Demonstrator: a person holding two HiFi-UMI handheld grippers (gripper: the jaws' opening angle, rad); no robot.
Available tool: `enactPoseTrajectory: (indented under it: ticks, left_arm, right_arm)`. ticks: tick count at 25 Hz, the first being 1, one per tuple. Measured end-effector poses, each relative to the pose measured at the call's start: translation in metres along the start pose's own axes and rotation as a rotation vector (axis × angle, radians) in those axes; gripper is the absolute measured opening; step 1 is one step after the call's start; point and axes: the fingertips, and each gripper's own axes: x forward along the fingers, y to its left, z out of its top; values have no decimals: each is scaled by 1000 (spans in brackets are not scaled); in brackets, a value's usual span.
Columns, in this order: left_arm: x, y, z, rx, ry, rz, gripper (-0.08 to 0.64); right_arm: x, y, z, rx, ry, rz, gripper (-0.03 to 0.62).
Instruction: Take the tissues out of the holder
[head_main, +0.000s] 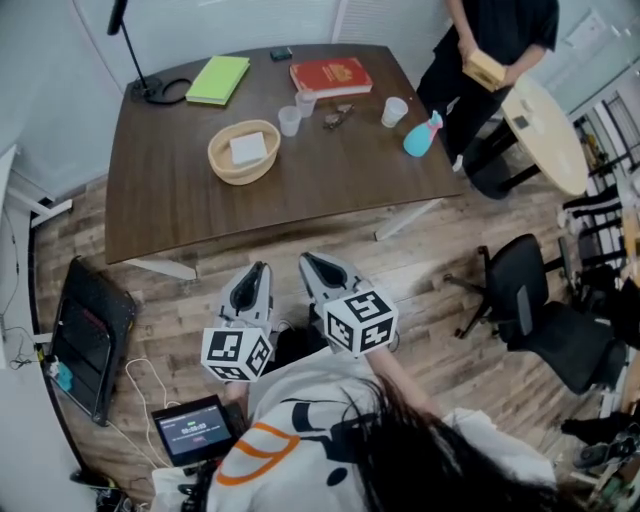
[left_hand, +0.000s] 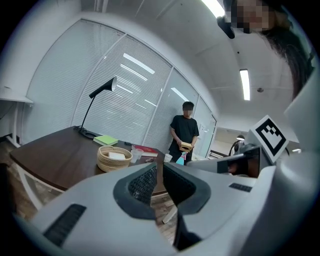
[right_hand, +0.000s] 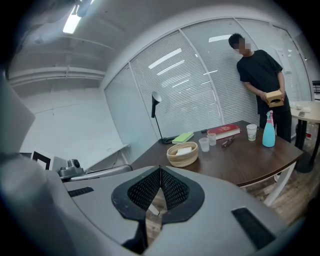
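The stack of white tissues (head_main: 248, 148) lies flat inside a round woven basket (head_main: 215, 158) on the left half of the brown table (head_main: 330, 190), well apart from both tools. Seen from the head view the stack is close to square, its broad face up and its edges turned a little off the table's edges. Its slightly longer side seems to run across the table, left to right, though this is hard to tell.

Just to the right of the basket stand two clear plastic cups (head_main: 290, 121), one behind the other. Behind them lies a red book (head_main: 330, 75), and a green notebook (head_main: 218, 79) lies at the far left beside a desk lamp's base (head_main: 160, 90). A paper cup (head_main: 394, 111) and a blue spray bottle (head_main: 420, 138) sit near the right edge.

The left gripper (left_hand: 160, 167) is held low in front of the person, short of the table's near edge, its jaws together with nothing between them. The right gripper (right_hand: 160, 172) is just beside it, jaws also pressed together and empty. Both point toward the table.

A person in black (head_main: 500, 30) stands beyond the table's far right corner, holding a small wooden box (head_main: 484, 70).
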Motion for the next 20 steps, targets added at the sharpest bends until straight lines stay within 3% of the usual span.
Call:
enactPoseTrajectory:
  ticks: [6,13,20]
  left_arm:
    - [15,17,-3,-13,14,51,37]
    - [46,62,17,-20,-15,141,37]
    - [108,75,35,-33,-20,181,37]
  right_arm:
    - [24,-15,4,21,18,37,11]
    - [81,-28,26,15,39,114,11]
    - [123,-70,61,16,62,167,11]
